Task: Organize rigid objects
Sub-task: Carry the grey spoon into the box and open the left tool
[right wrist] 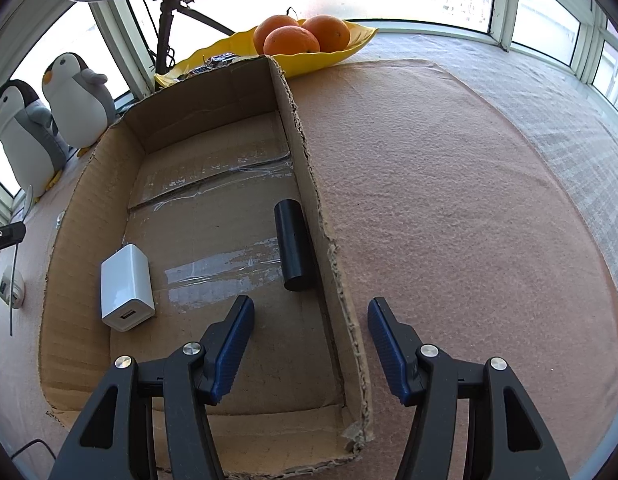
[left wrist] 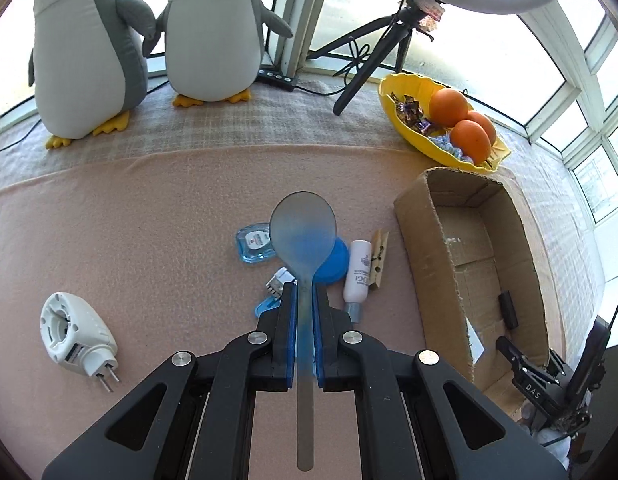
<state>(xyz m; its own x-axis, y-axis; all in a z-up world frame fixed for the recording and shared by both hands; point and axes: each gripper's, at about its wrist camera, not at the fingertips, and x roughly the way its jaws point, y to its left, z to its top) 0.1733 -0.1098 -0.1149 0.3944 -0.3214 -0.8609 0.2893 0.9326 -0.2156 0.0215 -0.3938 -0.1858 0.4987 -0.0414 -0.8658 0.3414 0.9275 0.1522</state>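
Note:
My left gripper point(left wrist: 305, 294) is shut on the handle of a translucent grey spoon point(left wrist: 303, 232), held above the pink cloth. Under it lie a blue floss case point(left wrist: 255, 245), a blue lid point(left wrist: 333, 262), a small white bottle point(left wrist: 359, 272), a wooden clothespin point(left wrist: 379, 258) and a small metal clip point(left wrist: 277, 281). A white plug-in device point(left wrist: 75, 330) rests at the left. The cardboard box point(left wrist: 429, 248) stands at the right. My right gripper point(right wrist: 311, 312) is open, straddling the box's right wall point(right wrist: 329, 248). Inside the box lie a white charger point(right wrist: 127, 286) and a black cylinder point(right wrist: 293, 244).
Two plush penguins point(left wrist: 149, 40) stand at the back by the window. A yellow dish point(left wrist: 405, 92) with oranges and sweets sits behind the box, beside a tripod point(left wrist: 373, 56) with a ring light. Pink cloth point(right wrist: 469, 200) spreads to the right of the box.

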